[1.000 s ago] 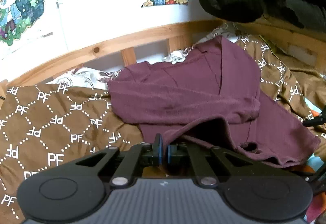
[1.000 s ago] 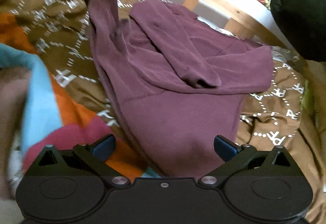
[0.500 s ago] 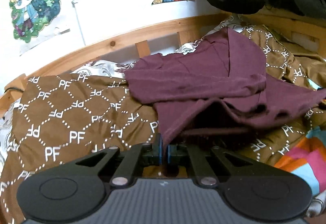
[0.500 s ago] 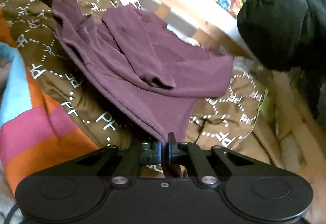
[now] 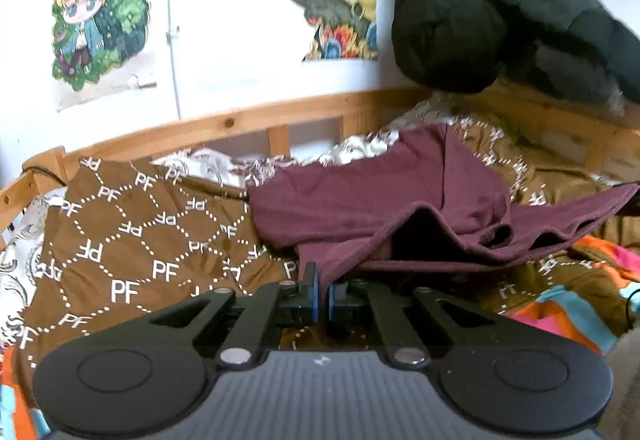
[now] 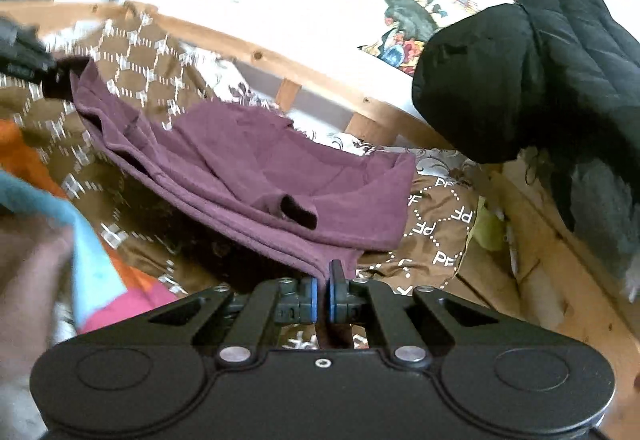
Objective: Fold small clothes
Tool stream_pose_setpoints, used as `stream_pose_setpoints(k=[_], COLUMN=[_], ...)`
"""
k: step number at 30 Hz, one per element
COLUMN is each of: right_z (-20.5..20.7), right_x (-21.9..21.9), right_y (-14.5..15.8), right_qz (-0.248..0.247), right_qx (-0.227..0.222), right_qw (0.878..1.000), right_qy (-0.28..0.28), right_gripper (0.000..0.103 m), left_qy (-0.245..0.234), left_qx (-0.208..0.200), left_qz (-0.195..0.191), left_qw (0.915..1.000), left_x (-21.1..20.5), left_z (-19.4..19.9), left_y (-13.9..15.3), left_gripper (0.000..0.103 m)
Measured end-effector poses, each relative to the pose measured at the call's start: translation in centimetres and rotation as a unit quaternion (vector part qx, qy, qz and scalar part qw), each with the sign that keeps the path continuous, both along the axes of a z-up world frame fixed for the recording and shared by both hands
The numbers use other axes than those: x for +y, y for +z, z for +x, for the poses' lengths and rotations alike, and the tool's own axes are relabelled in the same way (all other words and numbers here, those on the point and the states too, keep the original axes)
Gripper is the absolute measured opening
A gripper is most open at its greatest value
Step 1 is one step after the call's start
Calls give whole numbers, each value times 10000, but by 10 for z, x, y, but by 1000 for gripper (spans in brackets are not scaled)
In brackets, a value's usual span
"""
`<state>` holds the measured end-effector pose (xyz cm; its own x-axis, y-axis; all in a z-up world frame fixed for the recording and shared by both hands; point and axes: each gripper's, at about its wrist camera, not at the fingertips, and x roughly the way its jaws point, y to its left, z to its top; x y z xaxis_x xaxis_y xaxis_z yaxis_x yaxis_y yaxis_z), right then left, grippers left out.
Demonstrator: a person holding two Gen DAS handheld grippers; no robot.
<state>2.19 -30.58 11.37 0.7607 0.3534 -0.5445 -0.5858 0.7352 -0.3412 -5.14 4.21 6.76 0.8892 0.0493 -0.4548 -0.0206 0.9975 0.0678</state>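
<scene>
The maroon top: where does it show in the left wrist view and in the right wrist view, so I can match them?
Left wrist view: the maroon top spreads right of centre, its near hem clamped in the left gripper.
Right wrist view: it runs from upper left to bottom centre, its corner clamped in the right gripper.
Shared landmark: the black padded jacket, upper right in both.

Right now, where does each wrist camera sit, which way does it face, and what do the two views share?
Left wrist: rides the left gripper, facing the wooden bed rail and postered wall; its own fingers show, shut on the maroon garment.
Right wrist: rides the right gripper, facing across the bed toward the black jacket; its fingers show, clamped on the garment's hem, and the left gripper appears far left.
Shared: garment, brown patterned blanket, rail, jacket.
</scene>
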Motion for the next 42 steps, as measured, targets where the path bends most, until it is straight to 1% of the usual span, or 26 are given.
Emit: stream_pose_setpoints(k=[2, 7, 9, 12, 14, 16, 19, 22, 25, 27, 29, 32, 34, 38, 42], right_z=[-12, -47, -59, -69, -67, -59, -34, 5, 47, 77, 108, 150, 177, 224, 252], right_x=[-5, -16, -20, -21, -19, -16, -11, -4, 4, 9, 16, 29, 38, 52, 63], right_y=[12, 40, 51, 66, 71, 70, 64, 58, 50, 44, 36, 19, 3, -31, -64], right_qz=[227, 697, 827, 898, 882, 846, 859, 969, 1027, 1110, 1158, 1141, 1187, 1331, 1356], right_qx=[174, 611, 730, 726, 642, 531, 326, 138, -59, -89, -91, -133, -47, 253, 483], right_qw=[9996, 9957, 9939, 9933, 9940, 9950, 9957, 9949, 9940, 9929, 9922, 9921, 9913, 9878, 9853], right_qy=[-19, -77, -85, -68, -61, -72, -130, -258, -375, -428, -455, -503, -566, -775, -917], right_gripper=[4, 4, 4, 4, 4, 4, 4, 4, 4, 4, 4, 4, 4, 5, 5], left_qy=[-73, -314, -437, -573, -598, -552, -353, -115, 115, 262, 342, 460, 545, 705, 814], left_qx=[-103, -331, -405, -383, -385, -336, -124, 66, 314, 558, 720, 894, 1048, 1338, 1686], left_qz=[-42, -362, -377, -251, -66, -41, -168, -222, -32, 200, 325, 464, 436, 249, -42], left_qw=[9999, 9983, 9975, 9973, 9974, 9979, 9992, 9997, 9994, 9979, 9963, 9939, 9920, 9882, 9823], left_x=[4, 17, 20, 19, 15, 16, 20, 24, 29, 29, 30, 23, 24, 33, 44], left_z=[-14, -43, -50, -48, -39, -21, 15, 55, 103, 138, 167, 209, 233, 275, 303], left_y=[8, 31, 37, 43, 46, 51, 60, 68, 72, 70, 64, 48, 33, 0, -30], left_gripper=[3, 4, 4, 4, 4, 4, 4, 4, 4, 4, 4, 4, 4, 4, 4])
